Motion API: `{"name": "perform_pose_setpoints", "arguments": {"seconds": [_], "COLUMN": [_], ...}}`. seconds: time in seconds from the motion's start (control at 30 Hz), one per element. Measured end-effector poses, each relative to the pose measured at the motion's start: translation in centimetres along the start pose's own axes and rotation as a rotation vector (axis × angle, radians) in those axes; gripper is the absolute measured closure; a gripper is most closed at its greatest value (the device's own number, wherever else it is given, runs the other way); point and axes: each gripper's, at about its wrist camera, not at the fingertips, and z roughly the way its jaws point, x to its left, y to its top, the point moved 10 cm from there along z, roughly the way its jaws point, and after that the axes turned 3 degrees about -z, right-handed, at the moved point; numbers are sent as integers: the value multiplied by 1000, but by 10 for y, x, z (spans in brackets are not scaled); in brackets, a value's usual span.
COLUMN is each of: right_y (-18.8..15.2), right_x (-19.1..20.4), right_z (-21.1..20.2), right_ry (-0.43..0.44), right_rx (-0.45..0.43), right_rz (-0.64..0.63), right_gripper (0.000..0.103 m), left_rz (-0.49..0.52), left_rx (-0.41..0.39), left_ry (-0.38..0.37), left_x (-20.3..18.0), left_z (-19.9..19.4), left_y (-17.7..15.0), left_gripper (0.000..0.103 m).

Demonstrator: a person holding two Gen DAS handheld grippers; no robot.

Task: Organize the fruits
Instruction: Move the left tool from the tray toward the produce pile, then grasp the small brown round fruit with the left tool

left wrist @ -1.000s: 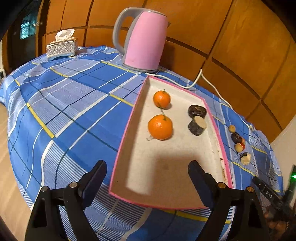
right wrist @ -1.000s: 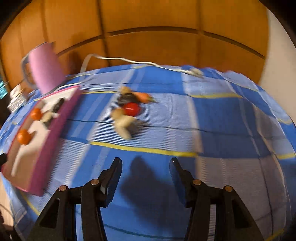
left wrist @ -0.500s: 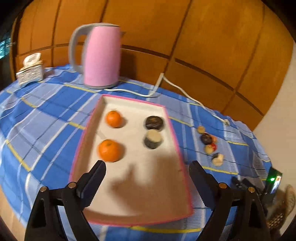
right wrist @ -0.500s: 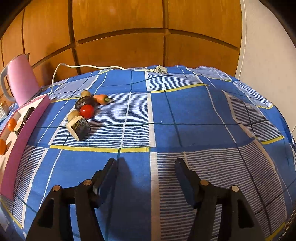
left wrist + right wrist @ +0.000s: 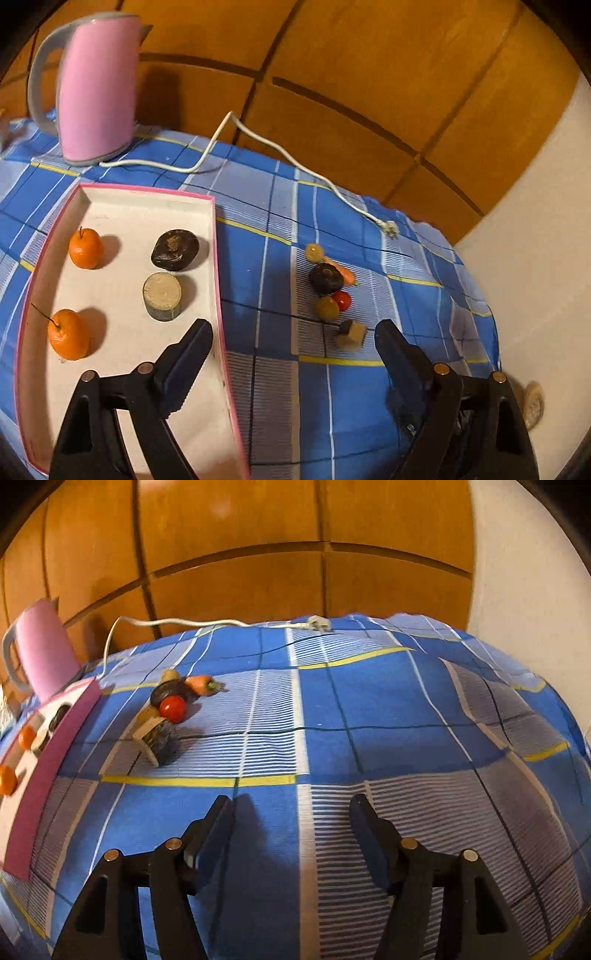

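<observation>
A pink-rimmed white tray (image 5: pixel 218 266) holds two oranges (image 5: pixel 85 248) (image 5: pixel 69 334), a dark round fruit (image 5: pixel 175 250) and a cut log-like piece (image 5: pixel 162 296). Right of it on the blue checked cloth lies a loose cluster: a dark fruit (image 5: pixel 325 277), a red tomato (image 5: pixel 341 300), a small carrot (image 5: pixel 346 274), yellowish fruits (image 5: pixel 326 308) and a cut piece (image 5: pixel 351 334). The cluster also shows in the right wrist view (image 5: pixel 173 707). My left gripper (image 5: pixel 293 349) is open and empty above the tray's right rim. My right gripper (image 5: pixel 291 821) is open and empty over bare cloth.
A pink kettle (image 5: pixel 92 85) stands behind the tray, its white cord (image 5: pixel 295 162) trailing across the cloth to a plug (image 5: pixel 389 229). Wood-panelled wall behind; a white wall at the right. The table edge drops off at the right.
My left gripper has swung right, from over the tray toward the loose cluster. My right gripper has shifted a little; its view has steadied. Both stay open.
</observation>
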Motion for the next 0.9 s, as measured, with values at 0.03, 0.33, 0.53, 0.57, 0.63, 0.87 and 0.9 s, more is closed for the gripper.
{"name": "perform_pose_setpoints", "arguments": {"seconds": [0.03, 0.33, 0.53, 0.57, 0.63, 0.87, 0.9], "right_y": [0, -3, -6, -7, -7, -5, -6], "right_x": [-5, -53, -59, -58, -58, -58, -57], "right_z": [-1, -14, -12, -12, -12, -9, -9], "right_ry": [-9, -227, -287, -293, -296, -300, -301], "right_rx": [-7, -31, -29, -27, -29, -26, -26], "right_rz": [31, 249, 277, 269, 268, 246, 243], "right_gripper": [43, 44, 43, 42, 42, 38, 38], "left_rz": [1, 122, 142, 148, 153, 185, 182], "left_rx": [3, 14, 94, 109, 139, 247, 253], "left_ry": [3, 84, 101, 100, 97, 63, 63], "left_x": [-2, -25, -36, -37, -39, -42, -41], "left_z": [5, 45, 90, 97, 108, 138, 140], "left_y": [1, 10, 4, 2, -2, -16, -16], "left_gripper": [14, 21, 39, 40, 43, 58, 60]}}
